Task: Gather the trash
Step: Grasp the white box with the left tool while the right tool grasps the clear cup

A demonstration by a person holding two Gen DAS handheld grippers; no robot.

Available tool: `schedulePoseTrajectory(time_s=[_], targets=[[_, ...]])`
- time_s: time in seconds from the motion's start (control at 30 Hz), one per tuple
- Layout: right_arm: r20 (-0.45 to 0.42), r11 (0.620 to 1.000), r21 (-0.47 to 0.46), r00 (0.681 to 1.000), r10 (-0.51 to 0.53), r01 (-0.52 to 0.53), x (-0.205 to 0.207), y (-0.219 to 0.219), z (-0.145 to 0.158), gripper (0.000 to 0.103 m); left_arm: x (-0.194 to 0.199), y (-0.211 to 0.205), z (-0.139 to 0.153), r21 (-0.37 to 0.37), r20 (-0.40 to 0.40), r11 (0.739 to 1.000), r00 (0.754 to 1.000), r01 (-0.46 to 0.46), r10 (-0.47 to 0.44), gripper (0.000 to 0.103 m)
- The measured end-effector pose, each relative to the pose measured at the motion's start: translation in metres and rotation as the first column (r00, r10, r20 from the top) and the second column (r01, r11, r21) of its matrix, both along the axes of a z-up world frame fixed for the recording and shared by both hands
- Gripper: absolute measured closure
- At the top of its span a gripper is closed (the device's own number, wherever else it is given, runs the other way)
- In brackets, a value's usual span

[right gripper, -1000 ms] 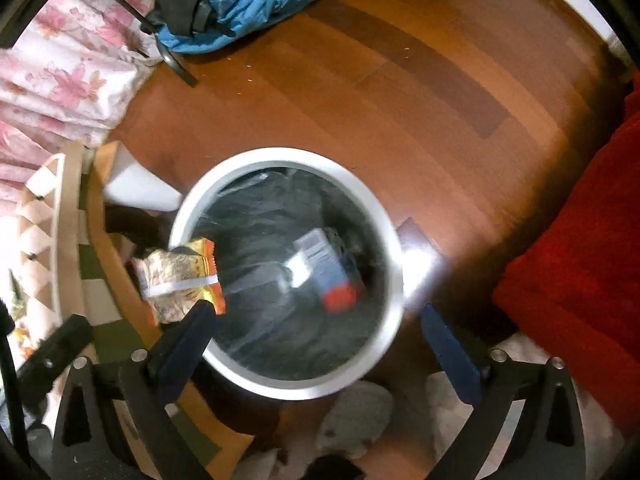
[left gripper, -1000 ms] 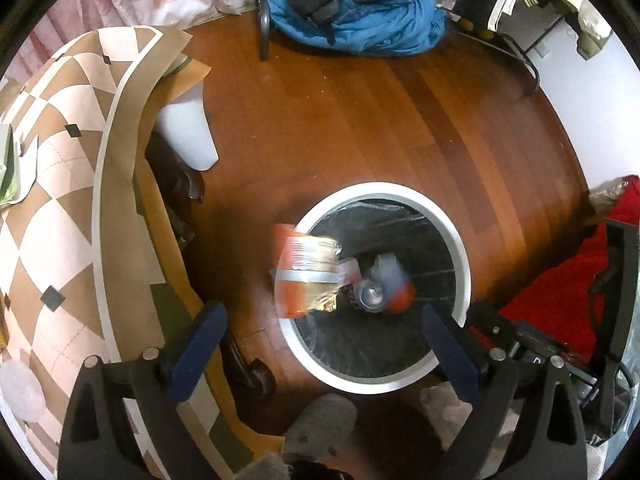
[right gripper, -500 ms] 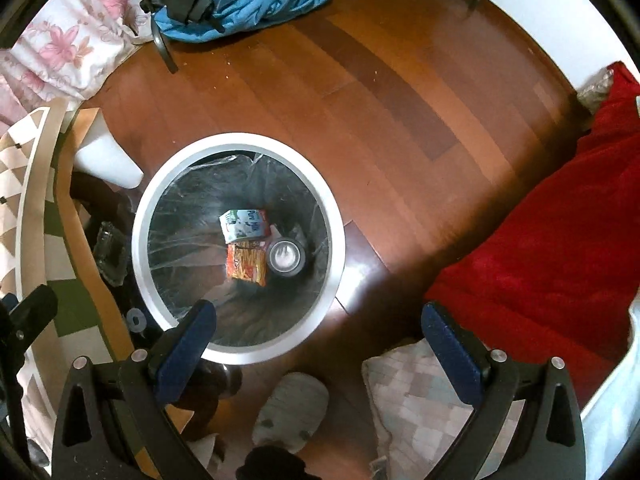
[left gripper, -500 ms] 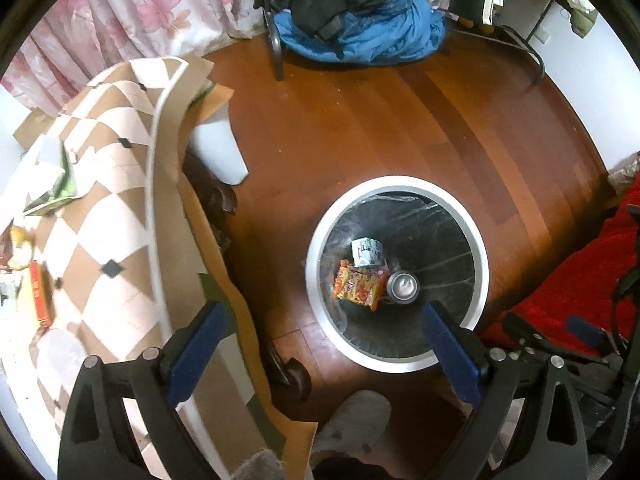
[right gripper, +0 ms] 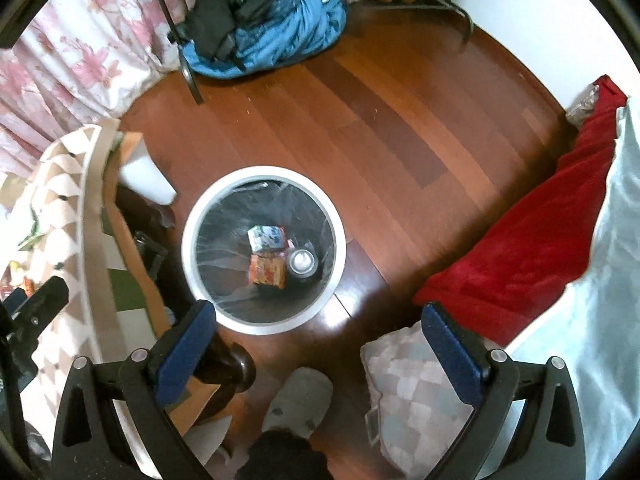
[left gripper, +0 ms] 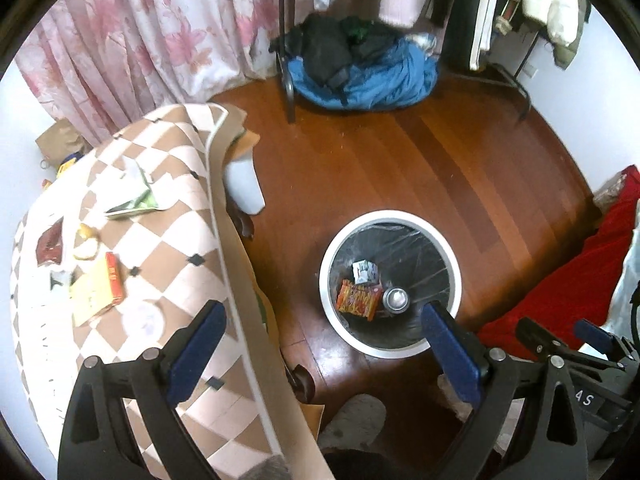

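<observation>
A round white-rimmed bin with a clear liner stands on the wood floor. At its bottom lie an orange snack packet, a small white carton and a can. My left gripper hangs high above the bin's left side, open and empty. My right gripper is also open and empty, above the floor just in front of the bin. More litter lies on the checkered table: an orange box, a dark red wrapper and crumpled paper.
The table's cloth overhangs at the left. A red blanket and a patterned cushion lie at the right. A blue and black clothes heap sits by a rack near the pink curtain. A person's slippered foot shows below.
The snack packet and can fell from mid-air into the bin and settled at its bottom. Both grippers have risen and pulled back, so more of the table and room shows.
</observation>
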State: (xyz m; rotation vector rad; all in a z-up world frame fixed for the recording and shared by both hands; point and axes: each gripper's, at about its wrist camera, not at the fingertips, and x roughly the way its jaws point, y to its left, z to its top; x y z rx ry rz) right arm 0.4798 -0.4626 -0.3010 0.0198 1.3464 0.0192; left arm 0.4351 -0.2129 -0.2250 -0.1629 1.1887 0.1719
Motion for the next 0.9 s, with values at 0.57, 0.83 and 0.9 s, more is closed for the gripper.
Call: schedulePoseTrajectory(time_s=[0.57, 0.83, 0.9], targets=[[0.13, 0.974, 0.188, 0.986, 0.102, -0.125, -0.067, 0.09, 0.126, 0.0, -0.093, 0.117, 0.084, 0.064, 0.121, 0.98, 0.976, -0.188, 0.179, 0.003], [0.04, 0.926, 0.26, 0.961, 0.273, -0.274, -0.083, 0.23, 0.07, 0.0, -0.168, 0.248, 0.006, 0.133, -0.018, 0.902, 0.909, -0.412, 0.417, 0.003], [0.005, 0.916, 0.288, 0.957, 0.29, -0.279, -0.081, 0.263, 0.045, 0.003, -0.181, 0.277, -0.018, 0.139, -0.066, 0.879, 0.881, -0.457, 0.468, 0.003]])
